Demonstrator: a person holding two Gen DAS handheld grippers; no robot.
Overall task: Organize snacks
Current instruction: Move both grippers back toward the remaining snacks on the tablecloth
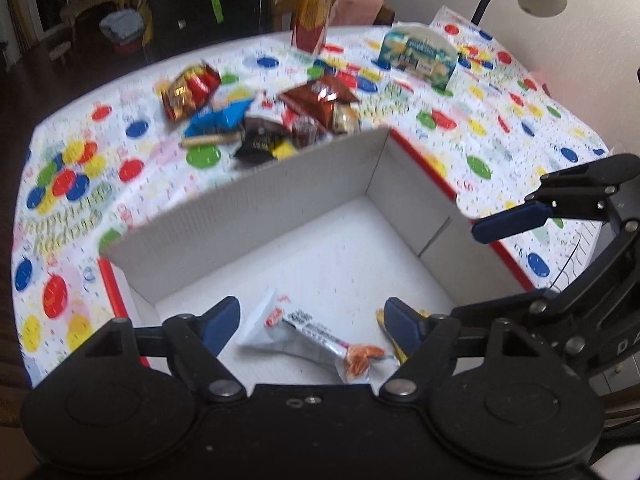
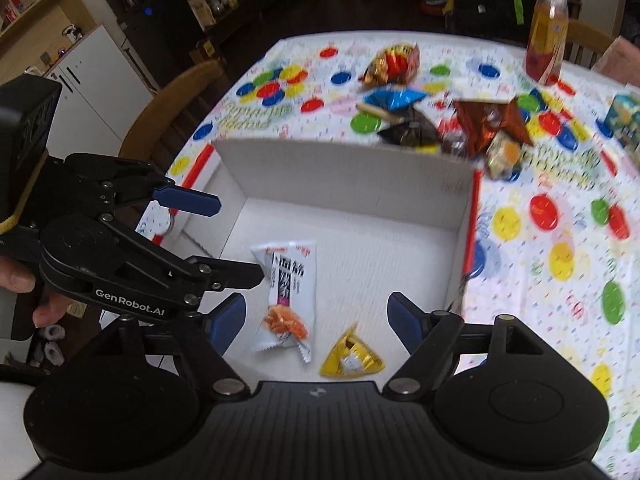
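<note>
Table (image 2: 560, 312) with the spotted cloth fills both views. White box (image 1: 280, 192) sits mid-frame, red-trimmed, open top, mostly empty.

Snack pile (image 1: 276, 116) is in the upper centre of the left wrist view, just beyond the box's far wall, packets overlapping. Red-gold bag (image 1: 190, 90) lies slightly apart at the pile's left. Bottle (image 1: 314, 8) and a green-blue carton (image 1: 418, 56) stand further back, top of frame.

Already in the box: white packet (image 2: 286, 288) lower centre, yellow triangular packet (image 2: 352, 356) just to its right, the two apart.

Left gripper (image 1: 312, 320): jaws spread wide, holding nothing, hovering over the box's near edge. Right gripper (image 2: 316, 318): same, wide apart and empty, above the two packets.

My read: drop is finished, next pick is due. Frames are motion-blurred, so I'd settle before committing. I'd take the red-gold bag first since it's isolated; cleaner grasp than digging into the heap. Clear the far wall on the way over, pinch a crimped edge not the puffy middle. Place new items in the bare far half of the box, not on the two already there.
</note>
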